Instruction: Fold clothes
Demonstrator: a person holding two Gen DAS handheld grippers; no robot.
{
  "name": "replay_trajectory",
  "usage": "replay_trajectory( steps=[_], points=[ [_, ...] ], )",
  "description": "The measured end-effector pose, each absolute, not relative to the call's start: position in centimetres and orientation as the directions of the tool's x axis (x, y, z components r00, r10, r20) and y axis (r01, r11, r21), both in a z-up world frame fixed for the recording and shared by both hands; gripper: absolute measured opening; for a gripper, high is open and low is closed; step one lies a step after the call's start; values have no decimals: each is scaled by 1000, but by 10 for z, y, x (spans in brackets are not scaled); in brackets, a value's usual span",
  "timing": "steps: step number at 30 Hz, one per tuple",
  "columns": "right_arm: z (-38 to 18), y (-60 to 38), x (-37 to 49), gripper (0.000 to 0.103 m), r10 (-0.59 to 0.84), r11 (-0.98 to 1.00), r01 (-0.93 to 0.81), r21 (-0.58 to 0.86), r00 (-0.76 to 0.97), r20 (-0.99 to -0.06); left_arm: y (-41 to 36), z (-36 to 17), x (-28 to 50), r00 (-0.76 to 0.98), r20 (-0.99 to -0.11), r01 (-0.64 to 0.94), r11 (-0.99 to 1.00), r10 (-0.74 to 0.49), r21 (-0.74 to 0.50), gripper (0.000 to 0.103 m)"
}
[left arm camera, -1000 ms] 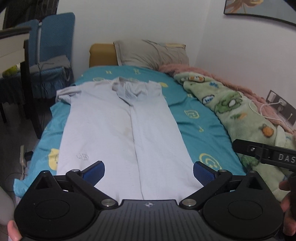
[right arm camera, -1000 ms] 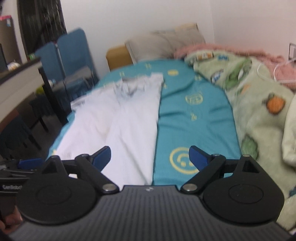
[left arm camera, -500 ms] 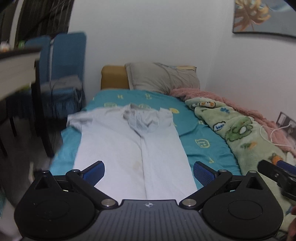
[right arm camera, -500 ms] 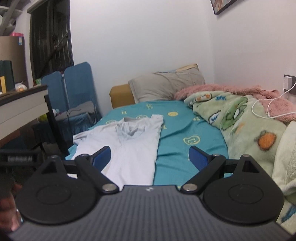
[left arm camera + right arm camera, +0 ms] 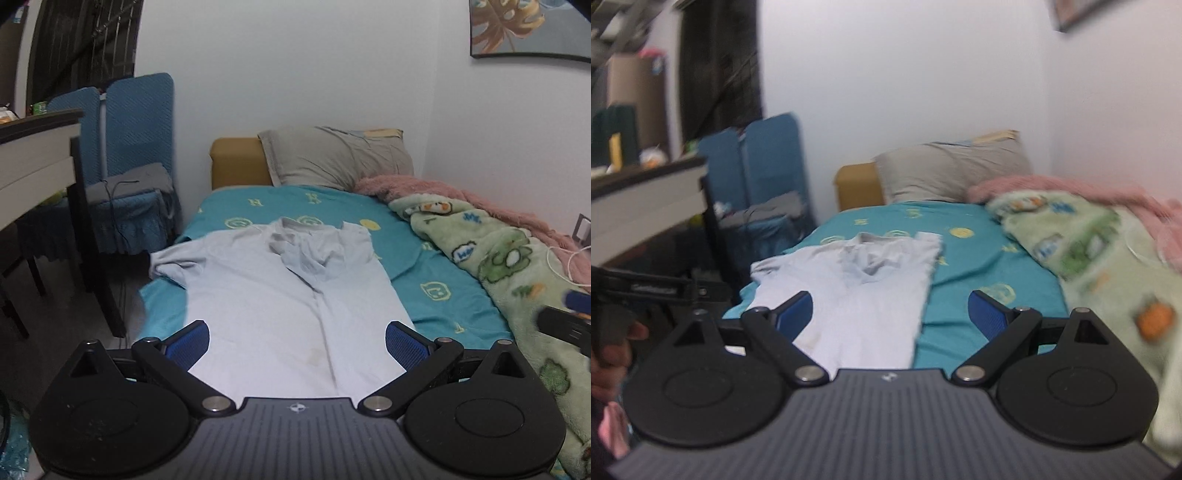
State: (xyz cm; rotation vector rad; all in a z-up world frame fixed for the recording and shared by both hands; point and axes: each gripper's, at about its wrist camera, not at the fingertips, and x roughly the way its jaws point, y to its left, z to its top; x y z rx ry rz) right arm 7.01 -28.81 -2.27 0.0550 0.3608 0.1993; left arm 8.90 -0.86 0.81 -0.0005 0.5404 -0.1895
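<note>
A pale blue collared shirt [image 5: 273,302] lies flat on the teal bed sheet [image 5: 432,273], collar toward the pillow, its right side folded inward and its left sleeve hanging over the bed's edge. My left gripper [image 5: 297,341] hovers open above the shirt's near hem with nothing between its blue pads. My right gripper [image 5: 890,314] is also open and empty, held above the shirt [image 5: 857,291] and the sheet [image 5: 990,266] beside it. The left gripper's body and the hand holding it [image 5: 613,354] show at the left of the right wrist view.
A grey pillow [image 5: 336,157] rests against the headboard. A green cartoon blanket [image 5: 517,273] and a pink one [image 5: 443,190] pile along the wall on the right. Blue chairs [image 5: 129,147] and a desk [image 5: 33,162] stand left of the bed.
Both grippers have risen and drawn back from the shirt, so more of the room and wall shows. The shirt lies as before. Both stay open.
</note>
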Motion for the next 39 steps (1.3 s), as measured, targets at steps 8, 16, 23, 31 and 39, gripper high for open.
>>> replay_trajectory(
  steps=[8, 16, 23, 31, 39],
  points=[
    [-25, -173, 213, 92, 338, 926, -378, -10, 839, -426, 75, 13, 82, 848, -520, 34, 989, -105, -144, 103],
    [-96, -21, 351, 90, 427, 874, -486, 14, 755, -498, 118, -20, 105, 801, -589, -21, 977, -110, -211, 103],
    [-146, 60, 425, 70, 417, 861, -509, -11, 717, -558, 127, -51, 125, 751, -648, -52, 967, -126, -248, 103],
    [-169, 86, 463, 11, 340, 881, -470, -45, 698, -630, 115, -66, 136, 726, -677, -54, 972, -119, -228, 103],
    [-115, 24, 451, 6, 334, 937, -343, 68, 819, -466, 107, -69, 133, 750, -655, -70, 973, -94, -220, 103]
  ],
)
